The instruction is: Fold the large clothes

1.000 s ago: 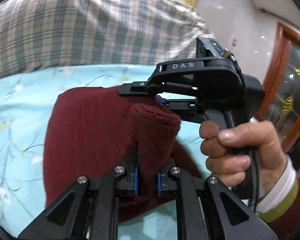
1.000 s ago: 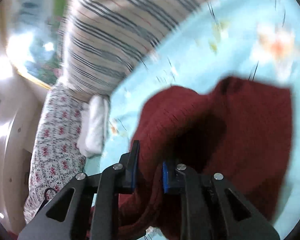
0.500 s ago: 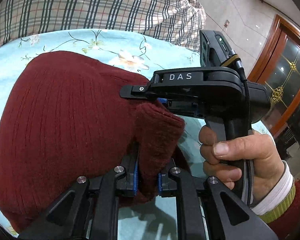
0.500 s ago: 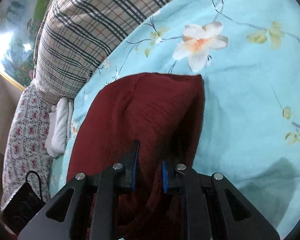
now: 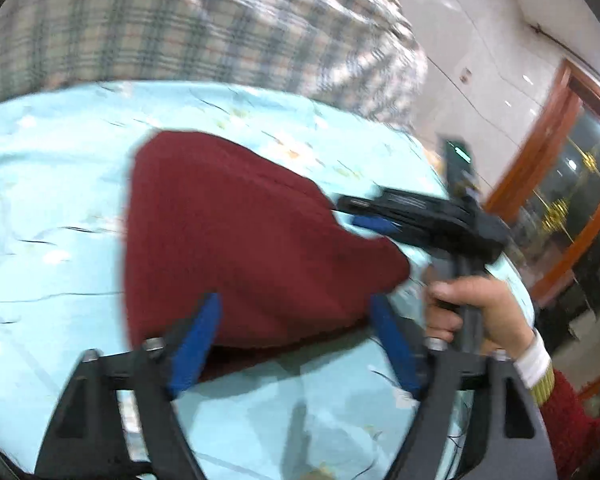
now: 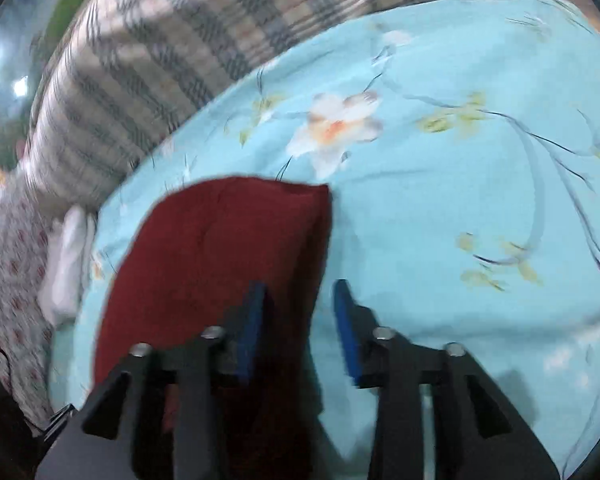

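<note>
Both hand-held grippers releasing since earlier frame: left hand-held gripper jaws opening wide, right hand-held gripper opening, pads clear. Maroon sweater lying folded on bed, 12 o'clock of left jaws. Fold looking nearly done; smoothing perhaps remaining.

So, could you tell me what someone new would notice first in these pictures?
The dark red knitted garment stands out, lying folded on the pale blue flowered bedspread. Both grippers sit at its near edge with blue pads opening: the left gripper spread wide, the right gripper less so, neither pinching the cloth. A plaid quilt is heaped behind.
</note>
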{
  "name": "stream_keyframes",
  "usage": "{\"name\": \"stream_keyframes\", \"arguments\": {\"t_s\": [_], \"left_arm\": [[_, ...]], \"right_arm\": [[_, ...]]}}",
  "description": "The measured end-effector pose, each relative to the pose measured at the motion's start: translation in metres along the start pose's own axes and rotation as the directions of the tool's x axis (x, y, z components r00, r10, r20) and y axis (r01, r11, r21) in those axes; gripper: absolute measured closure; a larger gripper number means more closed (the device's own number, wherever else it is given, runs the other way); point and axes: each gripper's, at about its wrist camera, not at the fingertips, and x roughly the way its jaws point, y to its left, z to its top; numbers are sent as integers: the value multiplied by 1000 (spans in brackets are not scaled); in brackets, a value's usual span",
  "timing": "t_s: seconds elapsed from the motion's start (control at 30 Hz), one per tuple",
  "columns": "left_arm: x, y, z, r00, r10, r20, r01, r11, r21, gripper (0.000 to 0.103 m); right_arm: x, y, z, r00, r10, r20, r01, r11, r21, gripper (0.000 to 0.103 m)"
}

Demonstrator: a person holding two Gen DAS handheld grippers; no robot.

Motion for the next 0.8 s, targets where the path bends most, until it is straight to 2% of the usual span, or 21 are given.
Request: {"name": "stream_keyframes", "arguments": {"t_s": [0.07,0.17,0.2,0.3,0.43,0.53,0.57,0.67,0.8], "left_arm": [[-9,17,7,1000,23,11,-23,999,-39,21],[-7,48,19,999,41,-3,-41,992,-119,21],[-3,58,24,999,35,-16,-37,988,-151,21],[10,89,32,998,-24,-54,10,970,-245,21],[43,116,43,986,-95,-136,50,951,-305,21],[72,135,48,968,-156,-195,78,930,-358,17],[84,140,48,956,-195,-221,100,920,-379,15],[112,146,50,932,-239,-272,119,911,-394,10],[127,134,56,934,-221,-279,123,936,-331,11]], "right_arm": [[-9,0,-2,999,32,5,-32,999,5,47],[-9,0,-5,996,83,-34,-82,996,28,36],[-6,-1,-7,993,103,-49,-101,994,42,36],[2,-1,-10,987,136,-84,-130,989,73,35],[15,-3,-10,974,187,-128,-173,979,111,30],[28,-1,-6,966,196,-169,-181,978,102,30],[33,-1,-5,963,198,-181,-182,978,102,30],[48,-4,0,955,206,-211,-187,976,109,30],[61,-4,4,947,226,-228,-204,972,115,30]]}}
